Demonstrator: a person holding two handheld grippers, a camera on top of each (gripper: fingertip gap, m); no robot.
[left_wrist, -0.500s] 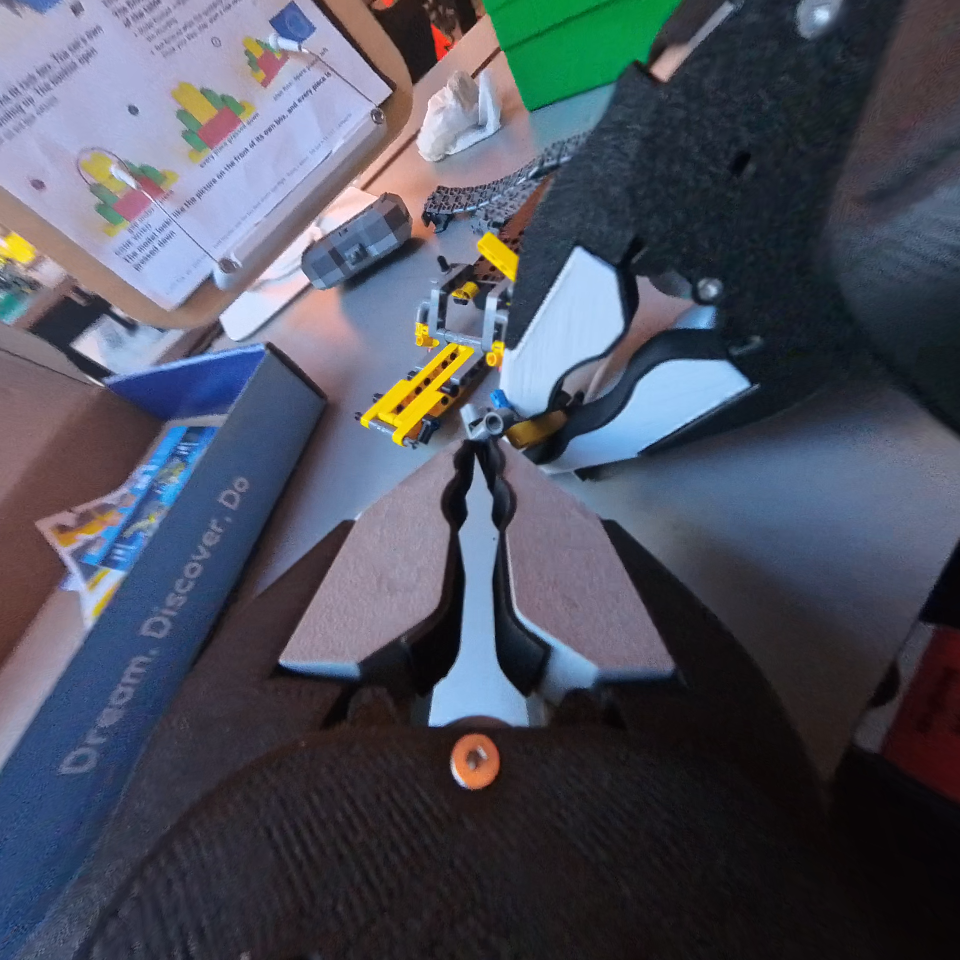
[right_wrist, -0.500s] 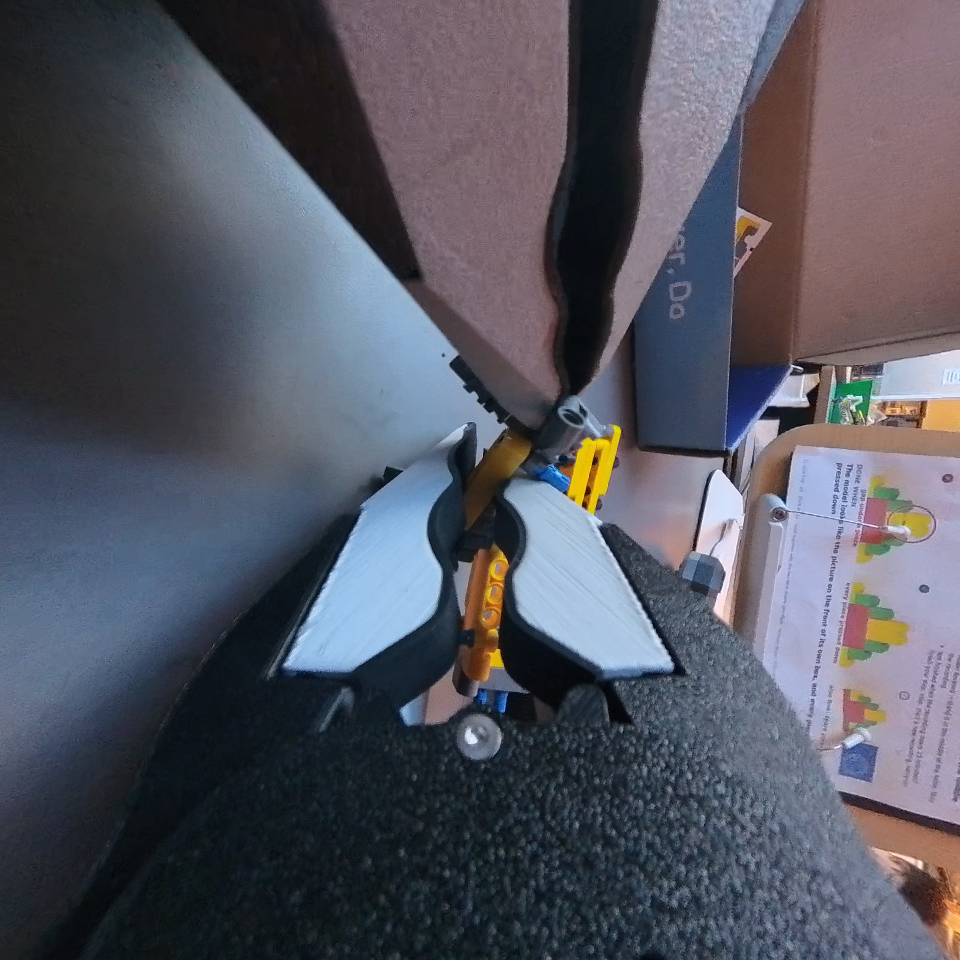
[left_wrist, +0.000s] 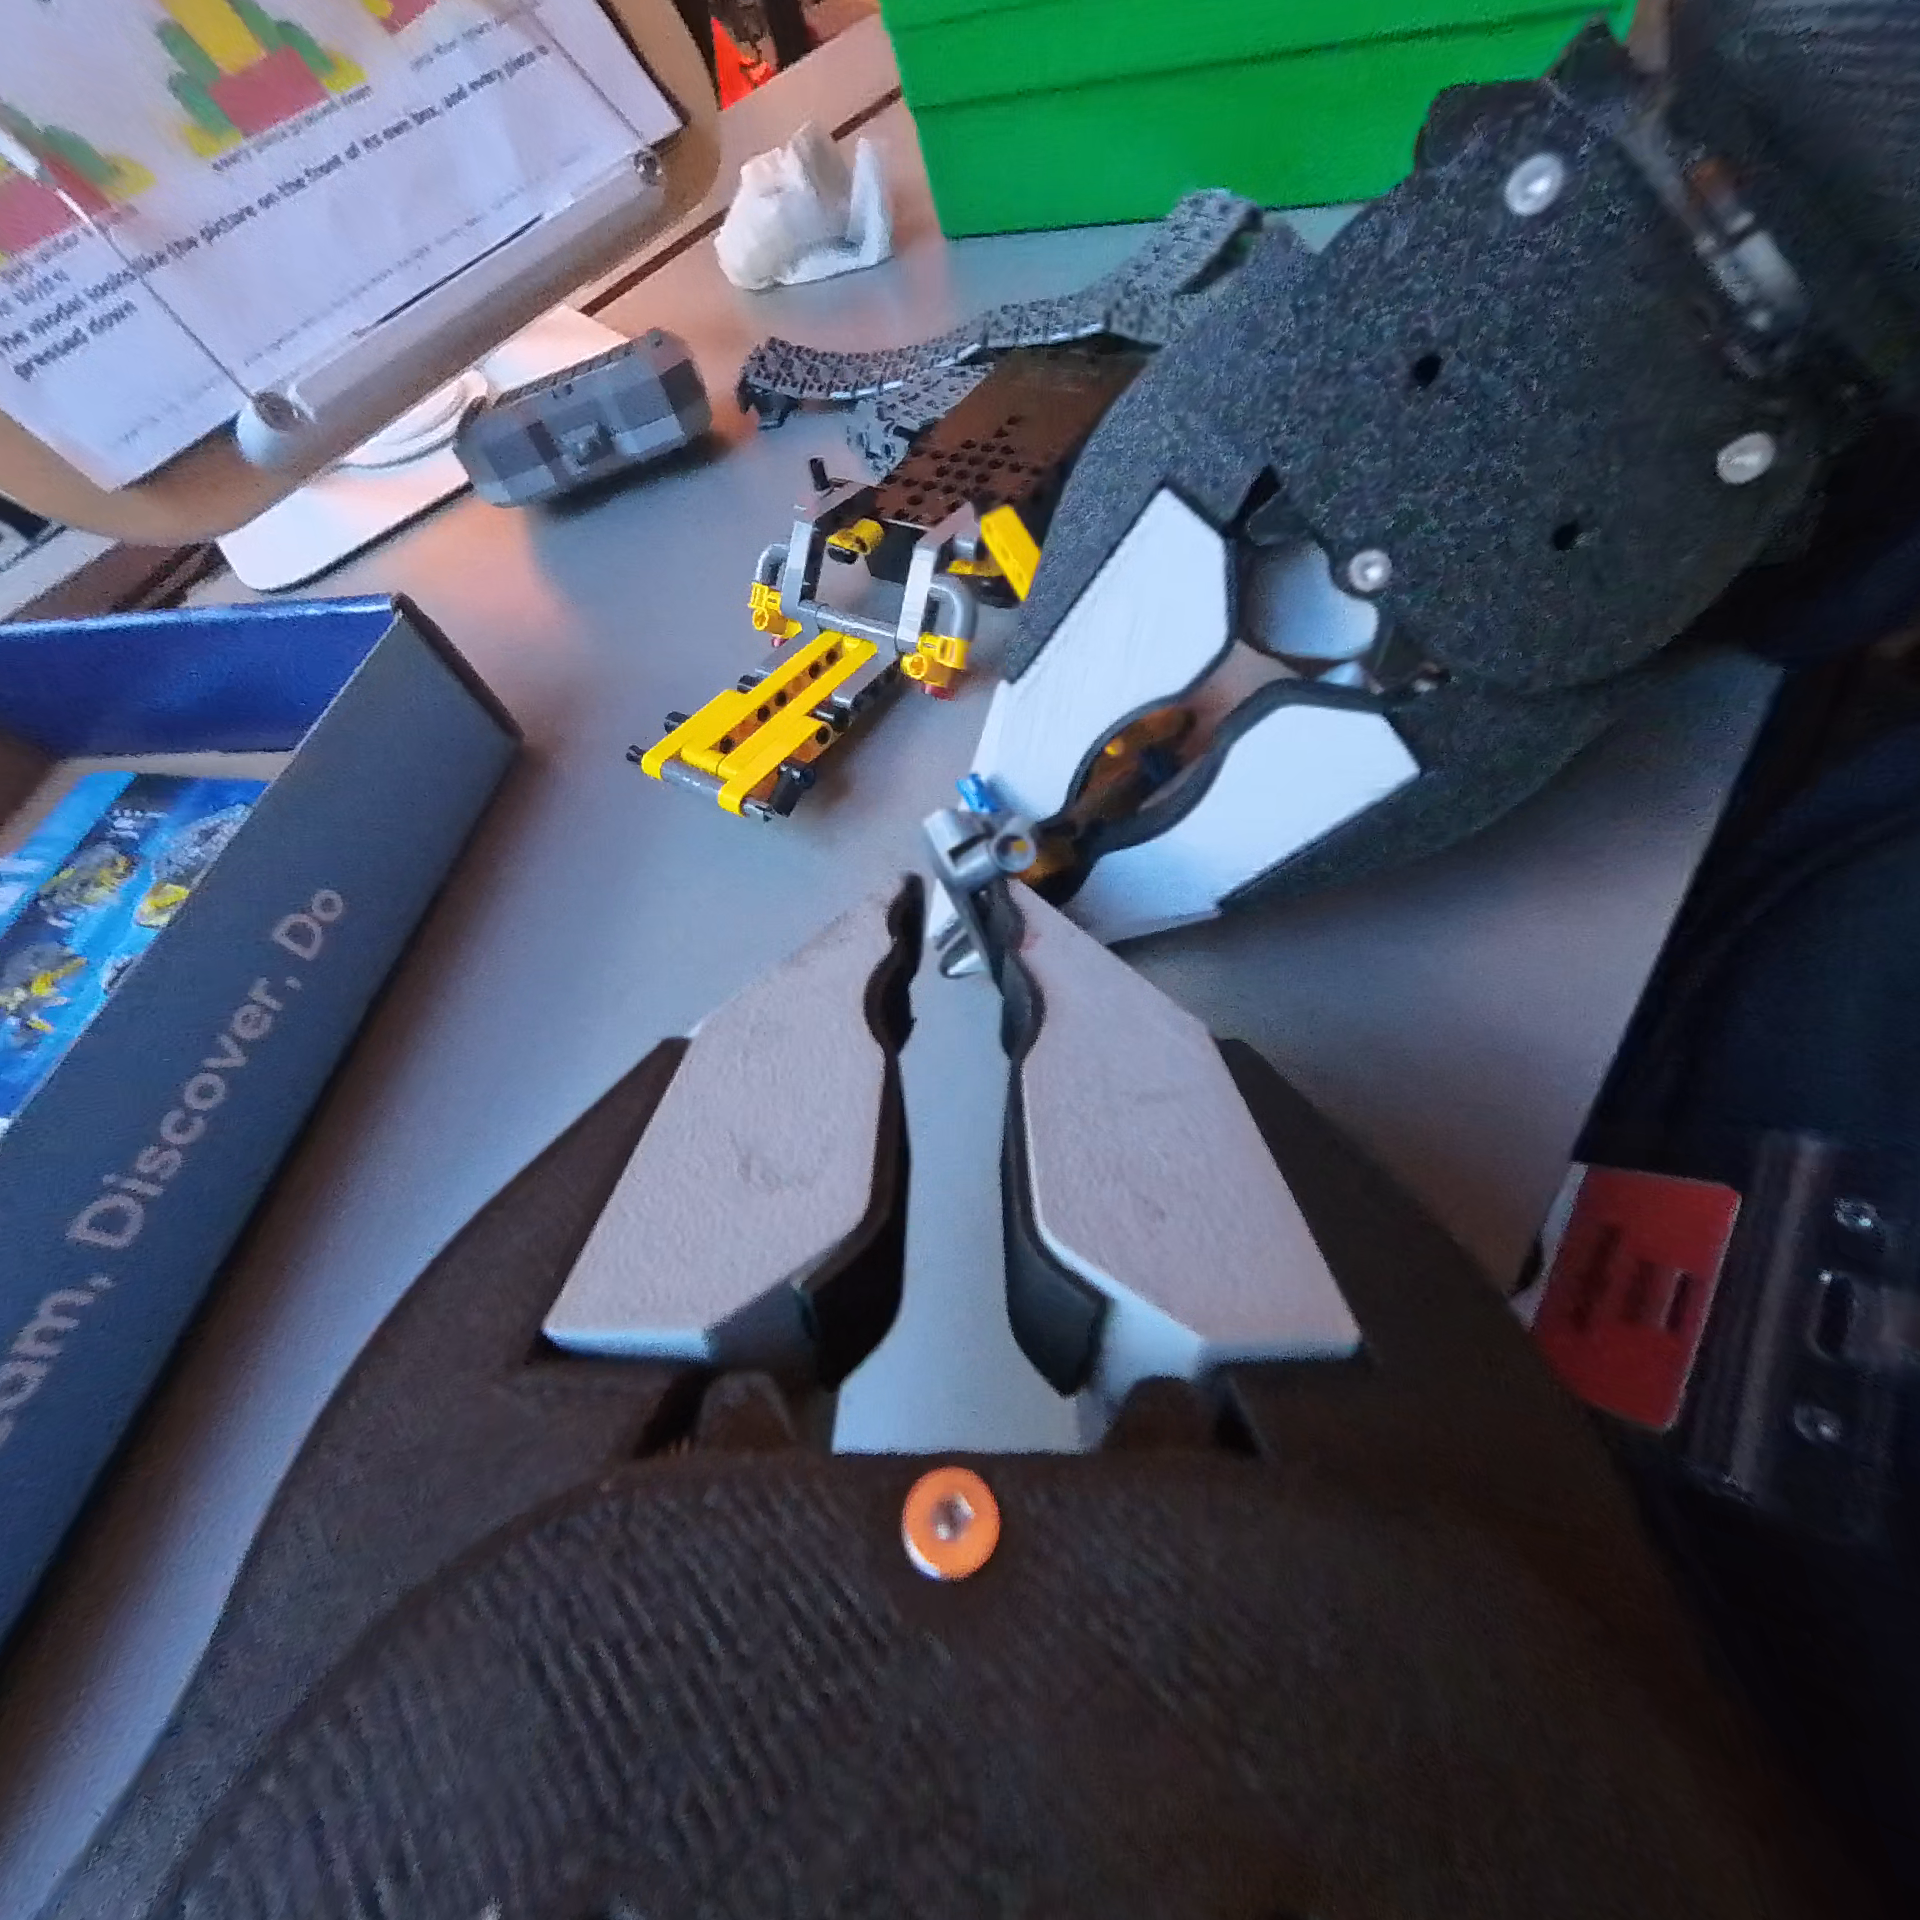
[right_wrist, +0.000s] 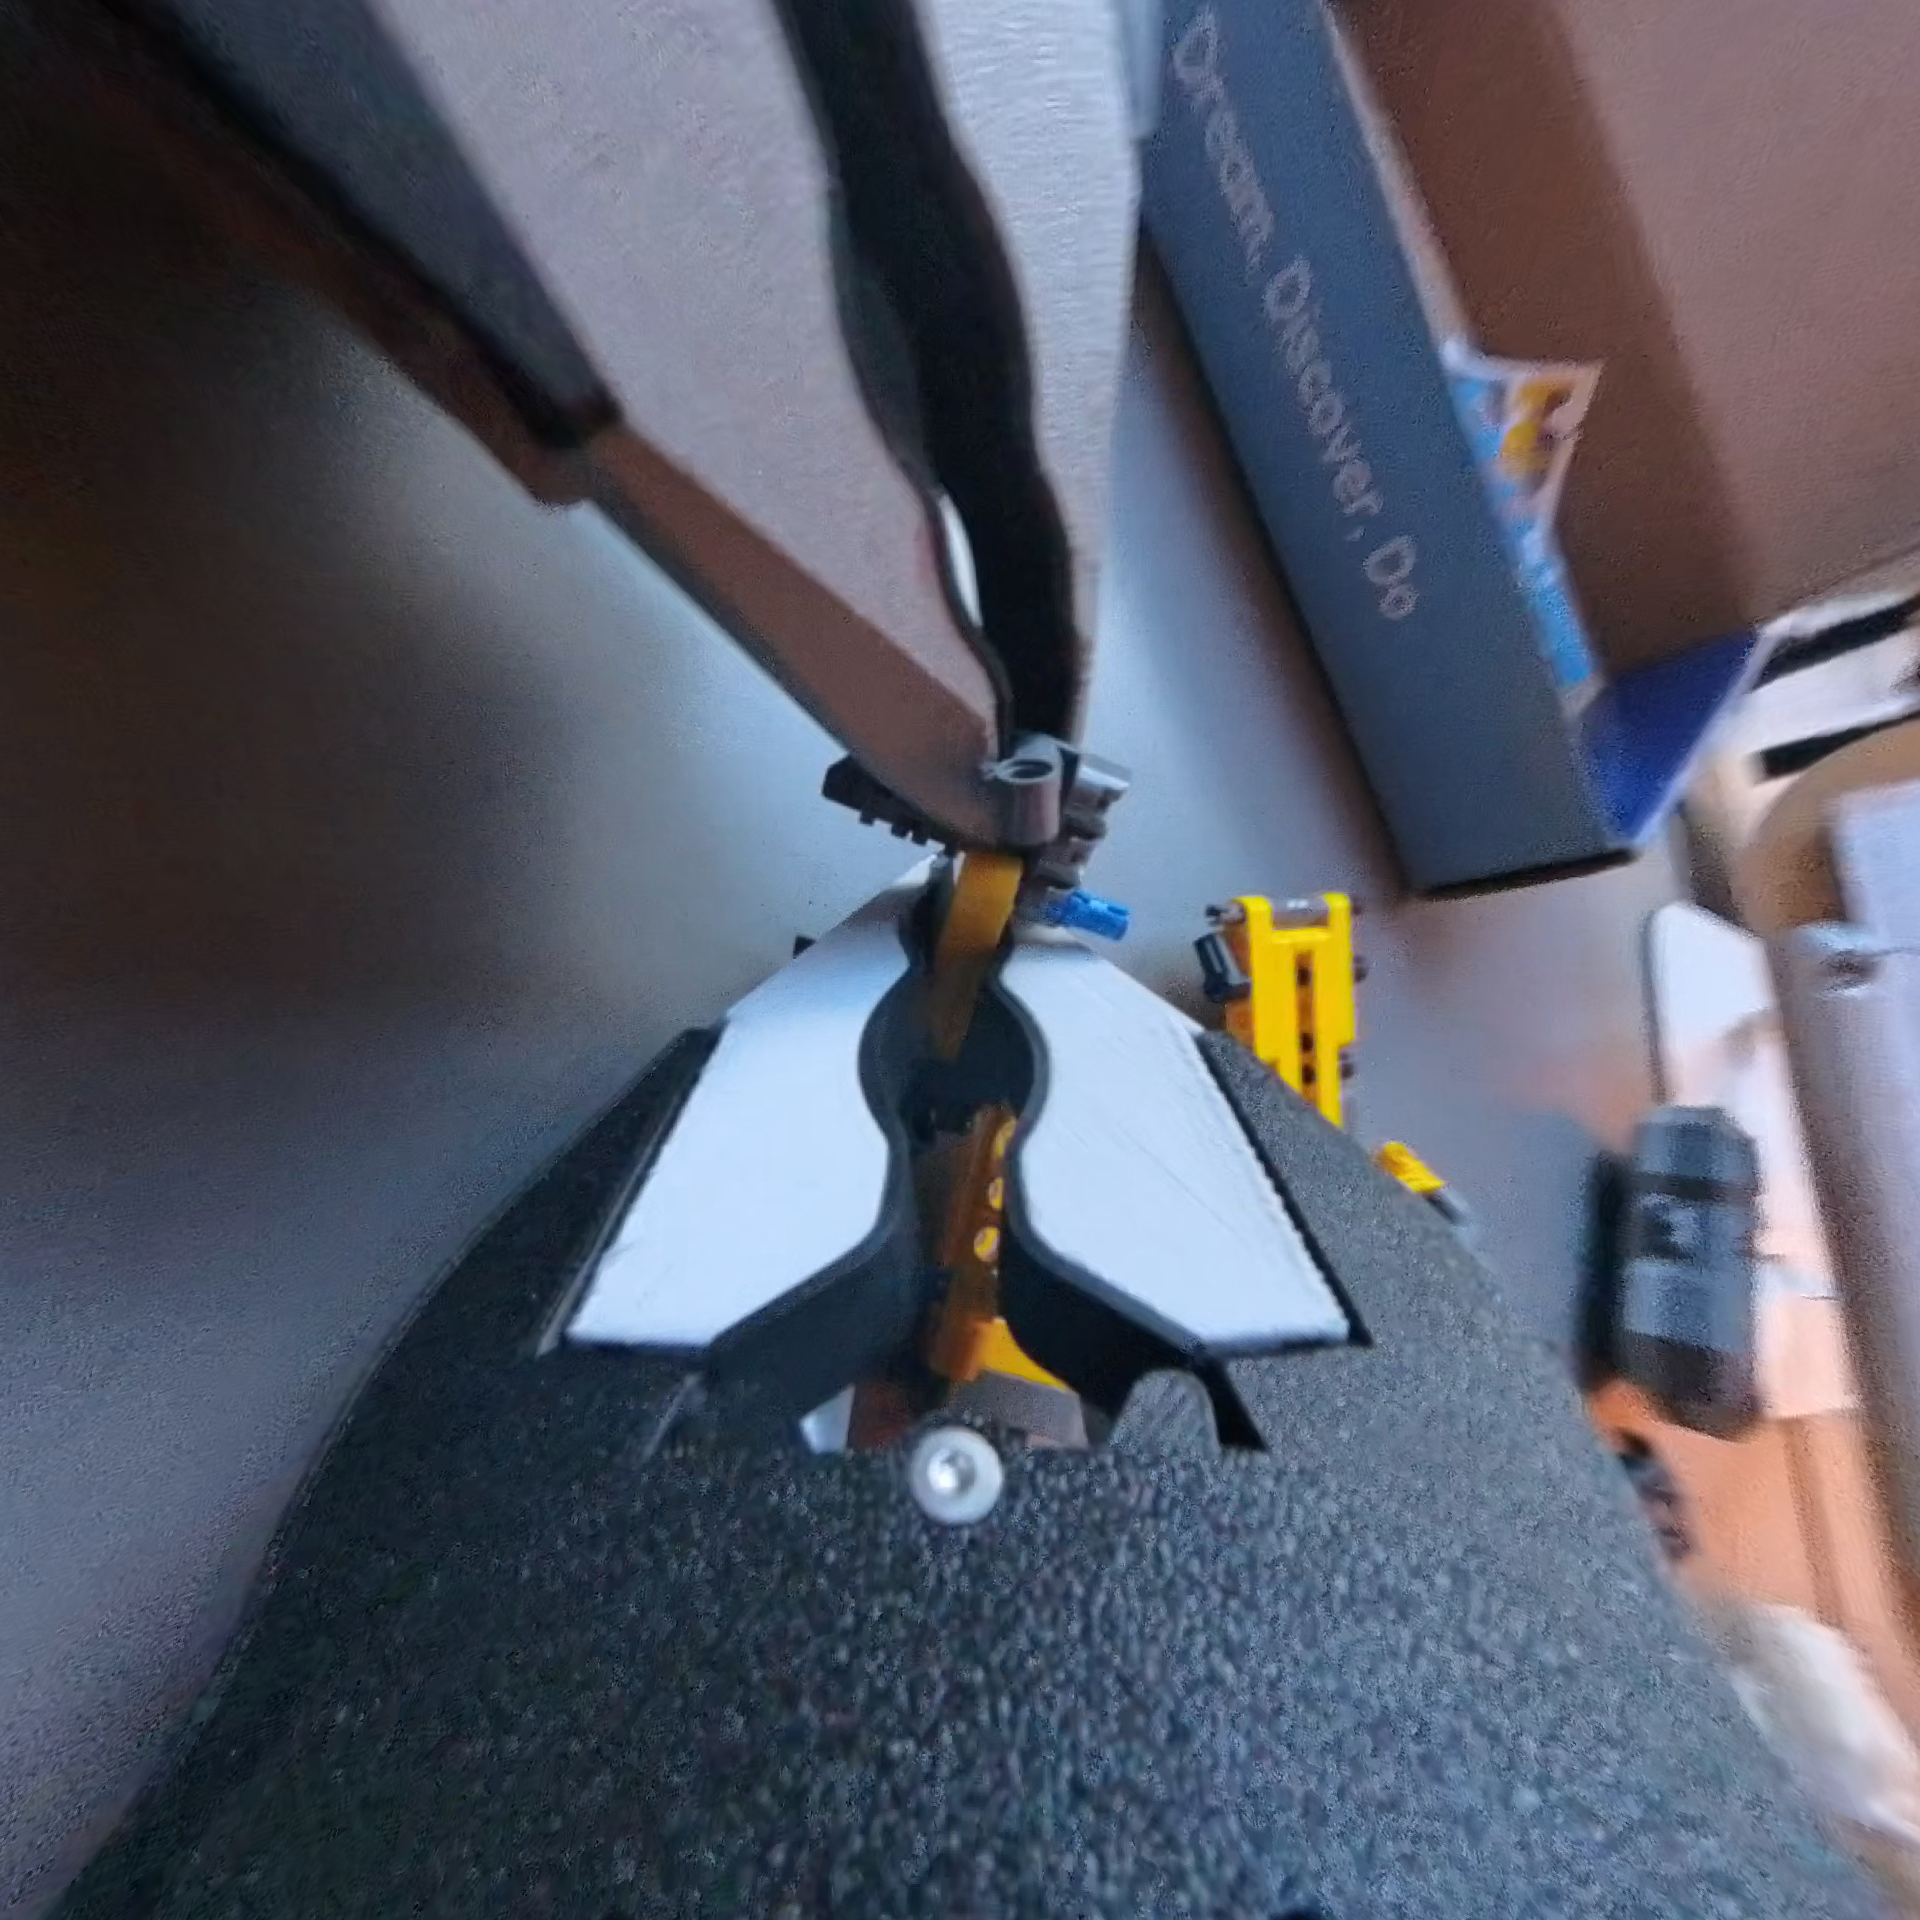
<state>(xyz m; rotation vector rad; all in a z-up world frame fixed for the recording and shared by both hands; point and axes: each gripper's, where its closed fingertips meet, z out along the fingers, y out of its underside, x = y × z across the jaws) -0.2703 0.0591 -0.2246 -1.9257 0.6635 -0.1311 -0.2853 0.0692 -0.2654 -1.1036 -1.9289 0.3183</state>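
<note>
The right tool (right_wrist: 961, 935) is clamped on an orange-yellow perforated beam (right_wrist: 971, 1195) that runs back between its white fingers. The left tool (left_wrist: 961, 914) pinches a small grey connector (left_wrist: 971, 847) at its tips, pressed against the beam's front end beside a blue pin (right_wrist: 1086, 914). Past them, near the surface's (left_wrist: 1403, 1018) far edge, lies a yellow-and-black brick assembly (left_wrist: 831, 665); a dark blue box (left_wrist: 208, 1039) flanks the left edge.
</note>
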